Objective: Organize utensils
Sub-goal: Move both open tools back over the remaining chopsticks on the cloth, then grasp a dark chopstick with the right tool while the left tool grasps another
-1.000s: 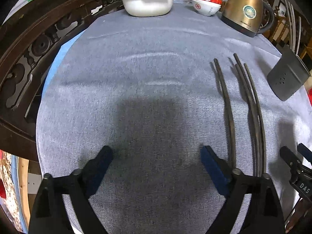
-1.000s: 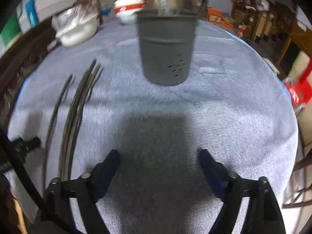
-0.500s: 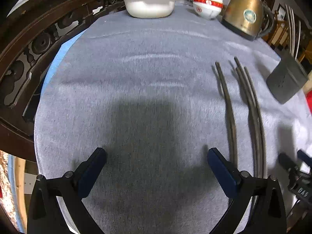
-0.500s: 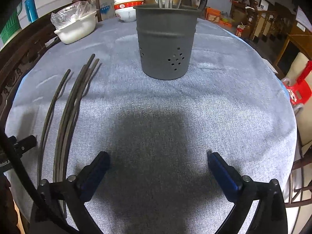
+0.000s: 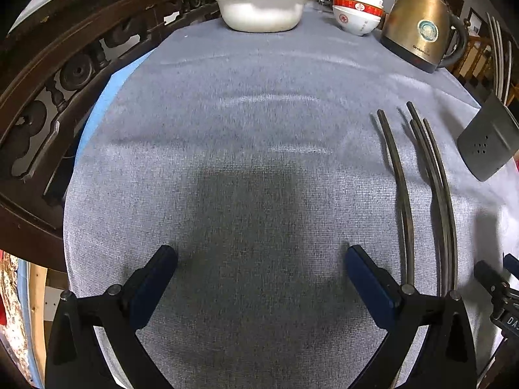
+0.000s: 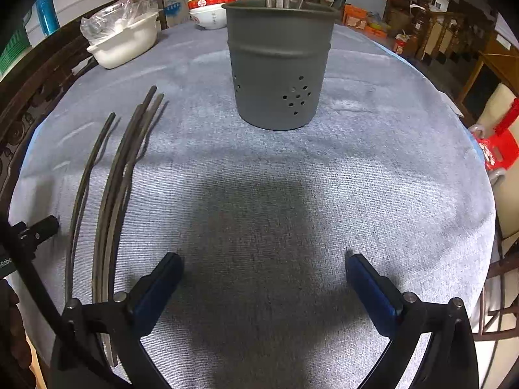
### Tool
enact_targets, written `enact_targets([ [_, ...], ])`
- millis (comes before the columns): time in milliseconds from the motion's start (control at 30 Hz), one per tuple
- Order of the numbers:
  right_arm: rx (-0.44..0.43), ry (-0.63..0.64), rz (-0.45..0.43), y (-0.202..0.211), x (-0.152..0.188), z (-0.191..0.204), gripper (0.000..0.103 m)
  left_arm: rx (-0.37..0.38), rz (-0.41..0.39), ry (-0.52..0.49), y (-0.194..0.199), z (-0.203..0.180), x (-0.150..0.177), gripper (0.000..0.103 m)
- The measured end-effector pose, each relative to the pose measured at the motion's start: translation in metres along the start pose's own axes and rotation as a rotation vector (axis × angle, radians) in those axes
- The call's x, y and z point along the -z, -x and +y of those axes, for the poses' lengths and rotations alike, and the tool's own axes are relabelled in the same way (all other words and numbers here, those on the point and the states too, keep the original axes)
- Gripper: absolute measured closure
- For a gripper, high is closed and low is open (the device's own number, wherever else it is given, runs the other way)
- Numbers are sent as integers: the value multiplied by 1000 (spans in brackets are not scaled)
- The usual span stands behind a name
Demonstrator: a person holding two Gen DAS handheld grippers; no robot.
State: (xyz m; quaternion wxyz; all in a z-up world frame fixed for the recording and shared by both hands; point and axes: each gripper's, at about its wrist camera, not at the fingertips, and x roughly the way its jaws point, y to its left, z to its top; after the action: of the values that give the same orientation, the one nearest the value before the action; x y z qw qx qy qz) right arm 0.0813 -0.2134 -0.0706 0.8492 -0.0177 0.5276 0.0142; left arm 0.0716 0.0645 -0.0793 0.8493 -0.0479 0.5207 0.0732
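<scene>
Several dark chopsticks (image 5: 434,175) lie side by side on the grey cloth, one (image 5: 400,188) a little apart on the left; they also show in the right wrist view (image 6: 120,168). A grey perforated utensil holder (image 6: 280,64) stands upright ahead of my right gripper, with several metal utensils in it; it shows at the right edge of the left wrist view (image 5: 489,142). My left gripper (image 5: 259,262) is open and empty, left of the chopsticks. My right gripper (image 6: 262,269) is open and empty, right of the chopsticks.
A white dish with a plastic bag (image 5: 259,9), stacked red-and-white bowls (image 5: 356,13) and a gold kettle (image 5: 421,29) stand at the table's far side. A carved dark wooden chair back (image 5: 65,74) runs along the left edge. More chairs stand at the right (image 6: 499,129).
Both grippers have opened wider over the last second and shifted slightly. The chopsticks and the holder have not moved.
</scene>
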Motion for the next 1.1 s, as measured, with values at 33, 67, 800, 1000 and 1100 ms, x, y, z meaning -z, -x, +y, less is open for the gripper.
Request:
enact_targets([
  [33, 0, 0, 0, 0, 0, 0, 0, 0, -6, 0, 0, -1, 1, 0],
  [67, 0, -1, 4, 1, 0, 0, 0, 1, -11, -1, 1, -1, 3, 0],
  [800, -328, -88, 221, -26, -75, 54, 71, 9, -33, -11, 1, -5, 14, 0],
  [1000, -283, -7, 251, -32, -76, 60, 93, 10, -16, -10, -1, -2, 9, 0],
  [1100, -271, 44, 273, -32, -75, 62, 95, 16, 17, -18, -2, -1, 5, 0],
])
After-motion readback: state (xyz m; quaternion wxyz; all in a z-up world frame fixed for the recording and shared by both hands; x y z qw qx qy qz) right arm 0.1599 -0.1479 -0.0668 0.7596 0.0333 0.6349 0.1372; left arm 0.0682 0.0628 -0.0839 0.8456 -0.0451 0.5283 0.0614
